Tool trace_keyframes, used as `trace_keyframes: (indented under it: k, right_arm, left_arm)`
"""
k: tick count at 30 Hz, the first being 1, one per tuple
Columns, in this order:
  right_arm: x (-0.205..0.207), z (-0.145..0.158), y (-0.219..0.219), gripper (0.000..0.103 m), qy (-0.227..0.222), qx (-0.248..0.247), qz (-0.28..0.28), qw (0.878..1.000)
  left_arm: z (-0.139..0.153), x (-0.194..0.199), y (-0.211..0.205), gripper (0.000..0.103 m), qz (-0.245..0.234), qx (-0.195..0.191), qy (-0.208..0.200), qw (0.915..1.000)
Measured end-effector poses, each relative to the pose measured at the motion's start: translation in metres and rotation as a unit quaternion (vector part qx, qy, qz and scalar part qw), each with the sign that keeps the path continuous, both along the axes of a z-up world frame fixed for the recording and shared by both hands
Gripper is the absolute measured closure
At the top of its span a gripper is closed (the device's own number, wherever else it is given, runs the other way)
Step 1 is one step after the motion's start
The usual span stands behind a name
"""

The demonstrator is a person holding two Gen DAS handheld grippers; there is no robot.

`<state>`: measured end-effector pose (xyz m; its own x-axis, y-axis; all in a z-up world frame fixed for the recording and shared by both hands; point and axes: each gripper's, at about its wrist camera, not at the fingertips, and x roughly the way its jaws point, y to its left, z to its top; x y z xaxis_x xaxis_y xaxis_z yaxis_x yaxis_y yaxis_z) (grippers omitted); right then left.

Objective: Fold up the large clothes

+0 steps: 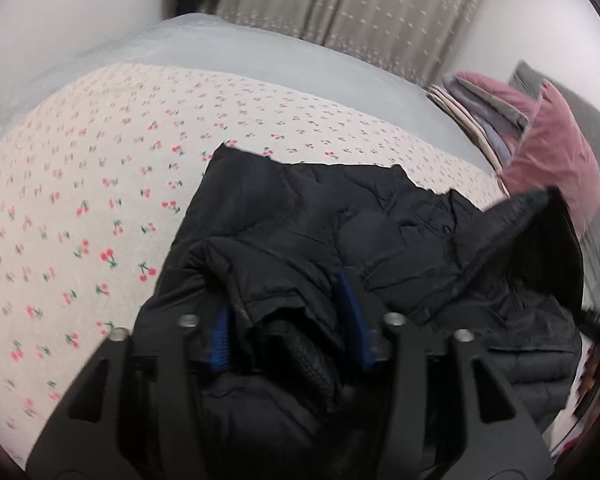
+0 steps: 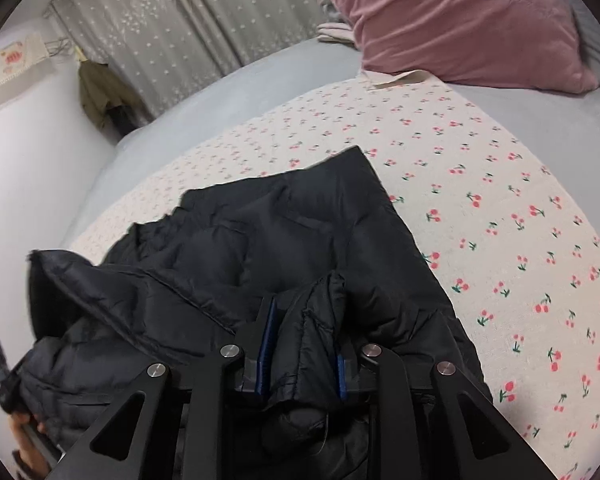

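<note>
Left wrist view: black puffer jacket (image 1: 340,216) lies on the bed's cherry-print sheet (image 1: 80,200), far hem spread flat, near part bunched. Left gripper (image 1: 288,320) fingers stand well apart; a padded fold sits between them, pads not visibly pressing on it, so apparently loose. Pink pillow (image 1: 556,152) off to the right. Right wrist view: same jacket (image 2: 284,232) runs out flat ahead; right gripper (image 2: 306,344) fingers part open, narrower than the left, a ridge of fabric between them; whether it is pinched I cannot tell. Handling judgement: quilted shell looks light, soft, springy and slick, so folds will likely puff back. Grip at seams or hem edges, not mid-panel.
</note>
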<state>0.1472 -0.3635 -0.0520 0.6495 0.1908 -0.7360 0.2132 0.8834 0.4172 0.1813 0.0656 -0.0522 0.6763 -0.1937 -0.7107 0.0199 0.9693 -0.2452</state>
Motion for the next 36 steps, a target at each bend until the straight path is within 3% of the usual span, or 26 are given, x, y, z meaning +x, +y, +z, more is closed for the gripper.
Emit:
trace_keyframes:
  k: [1,3,5,8,11,14,19,23,24,27,29,33,35,36]
  right_arm:
    - [-0.004,0.004,-0.003,0.071,-0.007,0.012,0.004,1.0]
    - [-0.015,0.015,-0.012,0.057,-0.02,0.043,0.01,0.999]
    - [-0.033,0.029,-0.018,0.029,-0.038,0.06,0.02,0.997]
    - [-0.062,0.055,-0.009,0.027,-0.063,0.033,0.056,0.996]
    - [-0.081,0.072,0.019,0.025,-0.082,-0.018,0.139,0.987]
    - [-0.085,0.069,0.06,0.024,-0.072,-0.076,0.223,0.969]
    - [-0.067,0.027,0.125,0.024,0.02,-0.148,0.324,0.934]
    - [-0.042,0.016,0.154,0.024,0.037,-0.176,0.362,0.915]
    - [-0.036,0.018,0.156,0.024,0.033,-0.17,0.365,0.915]
    - [-0.008,0.023,0.15,0.024,0.018,-0.134,0.335,0.932]
    - [0.004,0.031,0.134,0.024,-0.02,-0.121,0.275,0.954]
    - [0.009,0.039,0.076,0.024,-0.097,-0.068,0.112,0.987]
    - [0.002,0.041,0.042,0.024,-0.108,-0.09,-0.011,0.99]
    - [-0.003,0.041,0.029,0.024,-0.104,-0.106,-0.059,0.987]
  left_arm:
    - [0.004,-0.003,0.001,0.032,-0.005,0.005,-0.005,1.0]
    - [0.014,-0.017,0.001,0.02,-0.022,0.017,-0.024,0.9993]
    - [0.022,-0.031,0.0,0.02,-0.052,0.036,-0.04,0.9972]
    - [0.035,-0.048,-0.006,0.02,-0.124,0.051,-0.027,0.9906]
    - [0.04,-0.058,-0.014,0.02,-0.18,0.021,-0.013,0.9833]
    - [0.027,-0.057,-0.037,0.02,-0.257,0.004,0.034,0.9657]
    - [0.001,-0.055,-0.083,0.02,-0.321,0.102,0.072,0.9388]
    - [0.006,-0.039,-0.109,0.02,-0.349,0.114,0.067,0.928]
    - [0.007,-0.031,-0.113,0.02,-0.349,0.107,0.068,0.9287]
    - [0.01,-0.009,-0.119,0.02,-0.331,0.087,0.055,0.938]
    - [0.014,0.003,-0.11,0.02,-0.295,0.077,0.027,0.952]
    - [0.02,0.022,-0.055,0.02,-0.15,0.01,-0.034,0.988]
    - [0.021,0.028,-0.018,0.02,-0.03,0.028,-0.041,0.9983]
    - [0.021,0.028,-0.006,0.02,0.004,0.035,-0.043,0.9985]
